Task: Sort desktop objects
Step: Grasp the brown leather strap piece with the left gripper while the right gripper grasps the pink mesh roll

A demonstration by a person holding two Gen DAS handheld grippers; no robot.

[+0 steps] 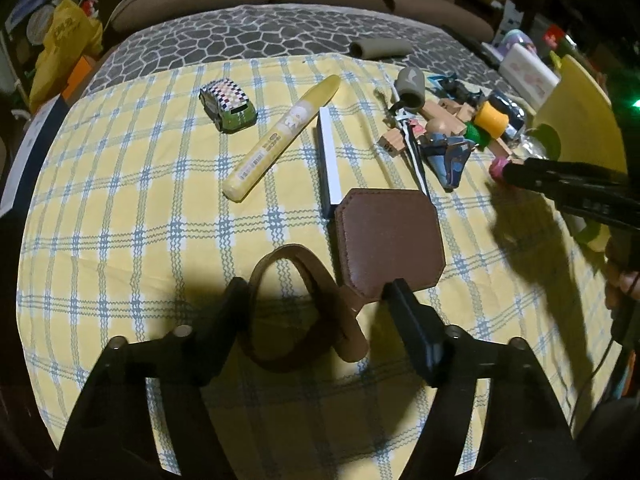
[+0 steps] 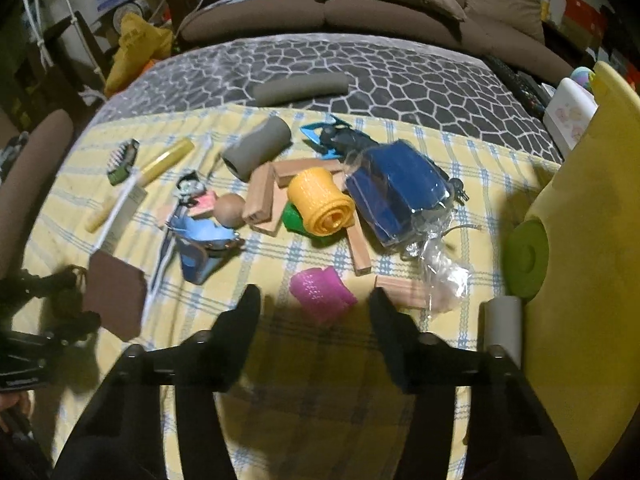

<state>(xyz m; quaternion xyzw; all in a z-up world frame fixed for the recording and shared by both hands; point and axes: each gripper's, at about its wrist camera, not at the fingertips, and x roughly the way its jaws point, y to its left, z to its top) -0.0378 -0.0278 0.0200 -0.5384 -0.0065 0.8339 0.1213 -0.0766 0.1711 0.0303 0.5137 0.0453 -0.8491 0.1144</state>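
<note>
The left gripper (image 1: pixel 316 288) straddles the brown strap (image 1: pixel 280 312) of the leather tag (image 1: pixel 390 240) — unclenched, apparently; it should pinch squarely. The right gripper (image 2: pixel 316 300) — released — should centre on the pink roll (image 2: pixel 322 292).

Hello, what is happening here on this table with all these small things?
A person is sorting clutter on a yellow checked tablecloth with two handheld grippers. The left gripper has its jaws around the strap of a brown leather tag, not clearly clamped. The right gripper straddles a pink roll without pressing it. The toy pile is not yet sorted.
</note>
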